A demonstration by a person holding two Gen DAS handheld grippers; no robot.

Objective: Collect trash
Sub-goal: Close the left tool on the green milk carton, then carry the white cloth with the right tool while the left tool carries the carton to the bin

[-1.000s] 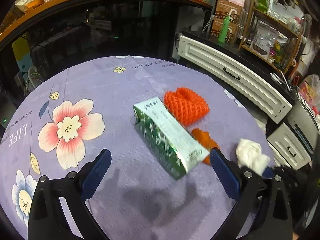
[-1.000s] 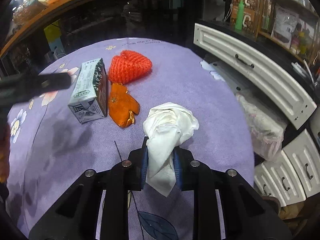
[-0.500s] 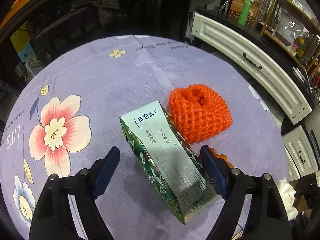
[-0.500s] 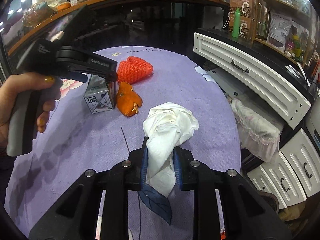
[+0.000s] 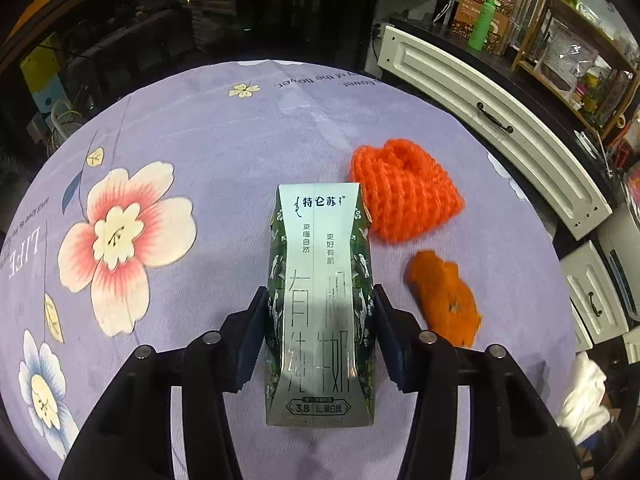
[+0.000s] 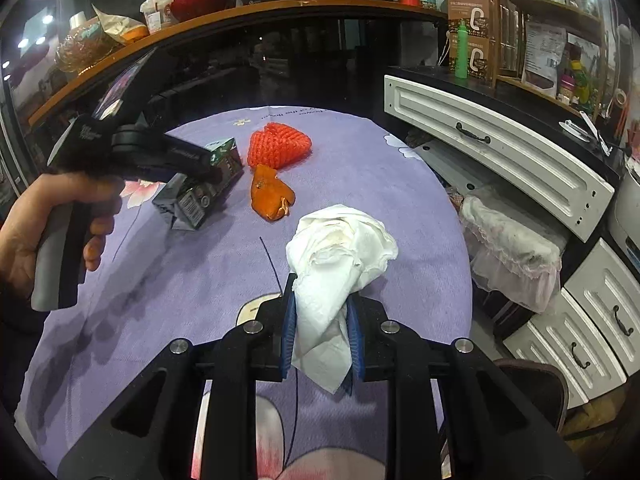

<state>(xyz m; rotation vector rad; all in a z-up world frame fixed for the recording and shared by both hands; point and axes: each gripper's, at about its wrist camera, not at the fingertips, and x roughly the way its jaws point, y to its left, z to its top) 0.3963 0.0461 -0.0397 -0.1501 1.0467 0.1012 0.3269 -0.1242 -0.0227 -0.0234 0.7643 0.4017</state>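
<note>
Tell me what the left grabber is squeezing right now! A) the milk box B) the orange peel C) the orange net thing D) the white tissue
A: in the left wrist view the left gripper has its pads pressed against both sides of the milk box, while the orange net and the orange peel lie loose on the cloth and the white tissue is in the right gripper.

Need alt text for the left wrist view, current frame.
The left tongs grip a green-and-silver milk carton by its sides over a purple floral tablecloth. An orange foam fruit net and an orange peel lie just to its right.
</note>
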